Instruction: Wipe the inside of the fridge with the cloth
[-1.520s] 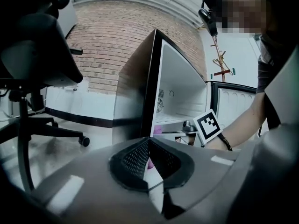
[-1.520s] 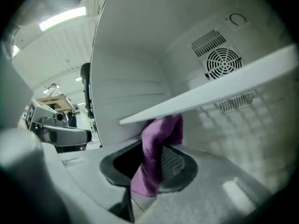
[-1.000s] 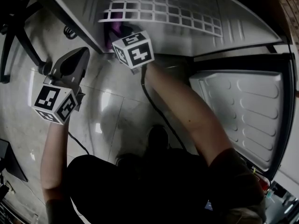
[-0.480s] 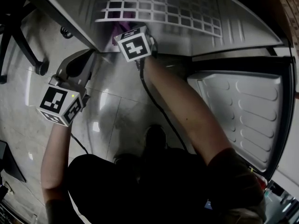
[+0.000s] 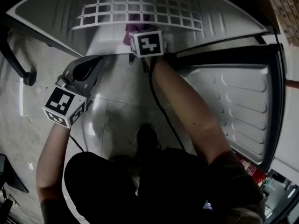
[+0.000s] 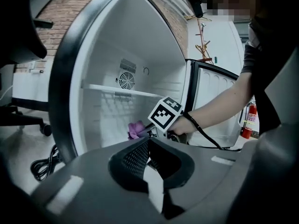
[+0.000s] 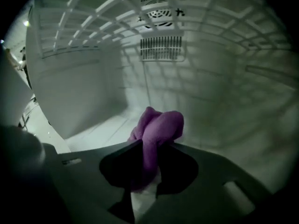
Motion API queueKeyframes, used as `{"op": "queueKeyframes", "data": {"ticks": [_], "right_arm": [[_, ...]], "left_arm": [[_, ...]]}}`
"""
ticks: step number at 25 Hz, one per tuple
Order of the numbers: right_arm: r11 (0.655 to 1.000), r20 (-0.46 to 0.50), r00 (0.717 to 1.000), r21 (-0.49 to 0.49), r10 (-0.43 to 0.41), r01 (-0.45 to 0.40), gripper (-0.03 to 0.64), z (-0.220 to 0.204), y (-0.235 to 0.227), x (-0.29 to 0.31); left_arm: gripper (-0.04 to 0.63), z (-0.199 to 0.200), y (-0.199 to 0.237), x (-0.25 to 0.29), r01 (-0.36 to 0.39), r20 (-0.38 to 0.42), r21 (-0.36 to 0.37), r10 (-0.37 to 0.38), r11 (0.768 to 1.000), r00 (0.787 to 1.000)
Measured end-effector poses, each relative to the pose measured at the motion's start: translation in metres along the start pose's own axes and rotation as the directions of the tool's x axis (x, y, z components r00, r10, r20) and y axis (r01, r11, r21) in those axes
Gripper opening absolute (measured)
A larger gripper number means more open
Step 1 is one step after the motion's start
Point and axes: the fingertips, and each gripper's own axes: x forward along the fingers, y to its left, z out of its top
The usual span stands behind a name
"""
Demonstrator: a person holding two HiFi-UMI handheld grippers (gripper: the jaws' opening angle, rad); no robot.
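Observation:
The purple cloth point(image 7: 161, 125) bulges out between the jaws of my right gripper point(image 7: 152, 143), which is shut on it. It hangs just above the white floor of the fridge point(image 7: 107, 129), inside the lower compartment. In the head view the right gripper point(image 5: 136, 32) reaches under the wire shelf point(image 5: 140, 8), where a bit of the cloth point(image 5: 133, 22) shows through the bars. From the left gripper view the cloth point(image 6: 137, 129) is seen at the fridge's opening. My left gripper point(image 5: 95, 62) stays outside the fridge above the floor tiles, its jaws shut on nothing.
The fridge door point(image 5: 238, 101) stands open on the right. A vent grille point(image 7: 161, 48) is on the fridge's back wall. A chair base point(image 5: 18, 64) and a coiled cable point(image 6: 44, 164) are to the left on the floor. A fire extinguisher point(image 6: 246, 120) stands beyond the door.
My right gripper has gone deeper under the wire shelf and to the right with the cloth. The left gripper has drifted a little toward the fridge.

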Motion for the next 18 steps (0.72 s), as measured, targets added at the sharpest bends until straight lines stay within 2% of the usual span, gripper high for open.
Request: {"op": "queueKeyframes", "data": {"ticks": [2,6,9,11,12,14,16,18], "right_arm": [[0.998,-0.060,0.997,0.026,-0.052,0.054,0.075,-0.015,-0.024,-0.009],[0.989,-0.113,0.987,0.076,-0.118,0.126,0.077,-0.028,-0.058,-0.021],[0.975,-0.135,0.969,0.050,-0.207,0.215,0.077,-0.033,-0.084,-0.030],[0.974,-0.139,0.969,0.075,-0.204,0.216,0.077,-0.037,-0.087,-0.034],[0.977,-0.125,0.976,0.096,-0.177,0.190,0.077,-0.035,-0.083,-0.036],[0.982,-0.027,0.987,0.107,-0.155,0.157,0.077,-0.017,-0.076,-0.046],[0.975,0.099,0.977,0.142,-0.186,0.172,0.077,0.007,-0.076,-0.065],[0.950,0.180,0.955,0.252,-0.235,0.186,0.077,0.019,-0.082,-0.082]], "left_arm": [[0.018,0.001,-0.005,0.007,0.023,-0.003,0.002,-0.023,1.000,1.000],[0.018,0.005,-0.015,0.020,0.068,0.000,0.004,-0.068,0.998,0.998],[0.018,0.006,-0.024,0.025,0.110,-0.006,0.025,-0.110,0.994,0.994],[0.018,0.006,-0.027,0.027,0.122,-0.008,0.033,-0.121,0.992,0.993],[0.018,0.006,-0.027,0.027,0.120,-0.007,0.032,-0.120,0.992,0.993],[0.018,0.005,-0.024,0.027,0.106,-0.001,0.023,-0.106,0.994,0.994],[0.018,0.006,-0.021,0.026,0.091,0.011,0.006,-0.091,0.996,0.996],[0.018,0.005,-0.019,0.025,0.083,0.020,-0.009,-0.083,0.997,0.996]]}}
